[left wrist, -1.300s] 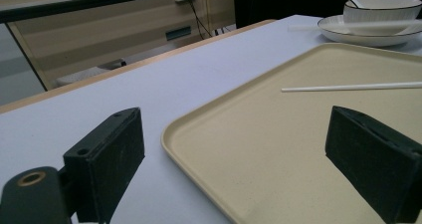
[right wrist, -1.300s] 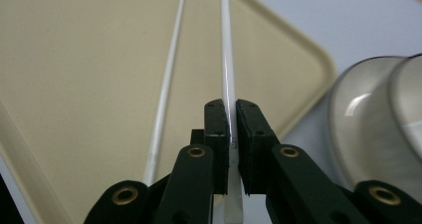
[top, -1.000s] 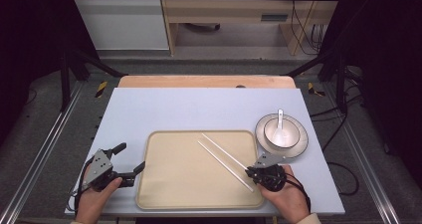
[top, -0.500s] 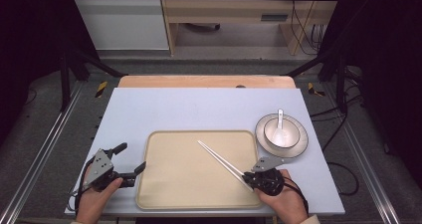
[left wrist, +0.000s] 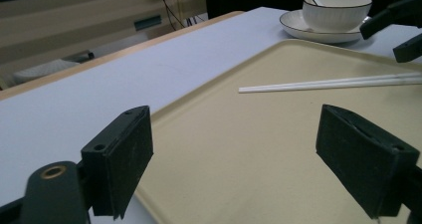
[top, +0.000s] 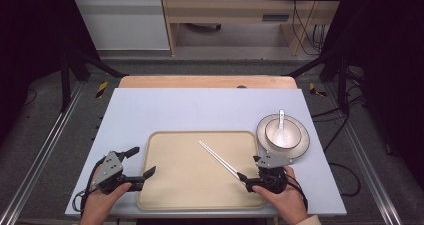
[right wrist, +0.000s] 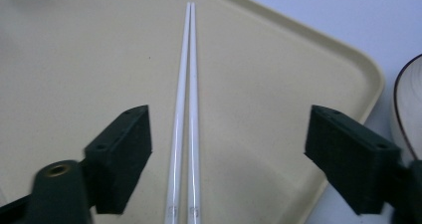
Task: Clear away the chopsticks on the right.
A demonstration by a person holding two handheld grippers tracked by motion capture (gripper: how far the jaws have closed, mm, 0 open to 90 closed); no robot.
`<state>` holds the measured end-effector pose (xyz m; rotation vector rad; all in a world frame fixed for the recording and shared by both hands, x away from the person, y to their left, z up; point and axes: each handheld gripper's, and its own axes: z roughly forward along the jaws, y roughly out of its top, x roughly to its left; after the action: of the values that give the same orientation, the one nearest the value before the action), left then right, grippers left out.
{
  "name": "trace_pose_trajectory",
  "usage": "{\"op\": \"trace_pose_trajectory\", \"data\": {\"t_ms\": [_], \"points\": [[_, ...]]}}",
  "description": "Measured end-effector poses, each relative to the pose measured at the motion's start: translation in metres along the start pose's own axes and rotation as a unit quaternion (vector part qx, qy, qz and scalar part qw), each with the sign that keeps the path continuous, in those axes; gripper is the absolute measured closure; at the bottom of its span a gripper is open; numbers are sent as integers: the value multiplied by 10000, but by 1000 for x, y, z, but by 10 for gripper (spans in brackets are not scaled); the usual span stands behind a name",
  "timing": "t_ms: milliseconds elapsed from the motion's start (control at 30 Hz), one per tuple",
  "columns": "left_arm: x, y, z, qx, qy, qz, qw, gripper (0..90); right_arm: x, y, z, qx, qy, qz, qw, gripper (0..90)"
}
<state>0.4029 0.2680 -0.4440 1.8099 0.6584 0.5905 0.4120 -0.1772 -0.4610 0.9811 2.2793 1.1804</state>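
Two white chopsticks (top: 220,159) lie side by side on the beige tray (top: 185,185), pointing away from my right gripper (top: 248,168). In the right gripper view the chopsticks (right wrist: 186,109) run up between the jaws of my right gripper (right wrist: 234,154), which have just been opening and stand wide, touching neither stick. My left gripper (top: 141,161) is at the tray's left edge. Its jaws have just been closing a little but remain open. In the left gripper view, my left gripper (left wrist: 246,159) has the tray's edge (left wrist: 169,119) between its jaws, untouched, and the chopsticks (left wrist: 323,83) lie farther off.
A white bowl (top: 282,132) with a spoon (top: 281,119) stands on a plate (top: 300,147) just right of the tray, close behind my right hand. The pale table (top: 200,110) stretches beyond the tray to a wooden strip at the back.
The chopsticks, spread apart a second ago, now lie together in one line. The right gripper's jaws have opened and let go of them. Both hands stay roughly in place.
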Motion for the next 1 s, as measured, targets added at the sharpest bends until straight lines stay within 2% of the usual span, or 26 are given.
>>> {"op": "trace_pose_trajectory", "data": {"t_ms": [100,167,267,333,433,533,567,667,733,867,1000], "points": [[-6,6,7,154,-137,-45,9998,173,-2,3,-2,-147,-27,-48,9999,81],[-10,9,13,259,-183,-73,9995,208,-4,4,-5,-241,-90,-112,9996,79],[-20,12,29,607,-261,-54,9978,284,-8,3,-11,-343,-336,-156,9987,109],[-27,14,43,805,-290,-56,9963,345,-12,1,-17,-501,-524,-157,9972,117],[-36,19,66,1026,-247,-79,9944,509,-17,-3,-27,-755,-741,-163,9942,114],[-43,24,95,1454,-363,-161,9886,632,-21,-8,-34,-820,-908,-71,9925,110],[-45,25,101,1541,-396,-138,9872,690,-22,-10,-37,-816,-979,-43,9918,109],[-51,29,121,1766,-488,-108,9830,783,-25,-14,-41,-843,-1151,-18,9898,109],[-55,32,132,1915,-476,-52,9803,844,-28,-15,-43,-929,-1213,68,9882,108],[-57,35,150,2171,-412,-33,9753,881,-31,-17,-44,-1029,-1199,181,9873,93],[-58,36,165,2306,-342,3,9725,888,-34,-19,-46,-1167,-1120,231,9866,90]]}}
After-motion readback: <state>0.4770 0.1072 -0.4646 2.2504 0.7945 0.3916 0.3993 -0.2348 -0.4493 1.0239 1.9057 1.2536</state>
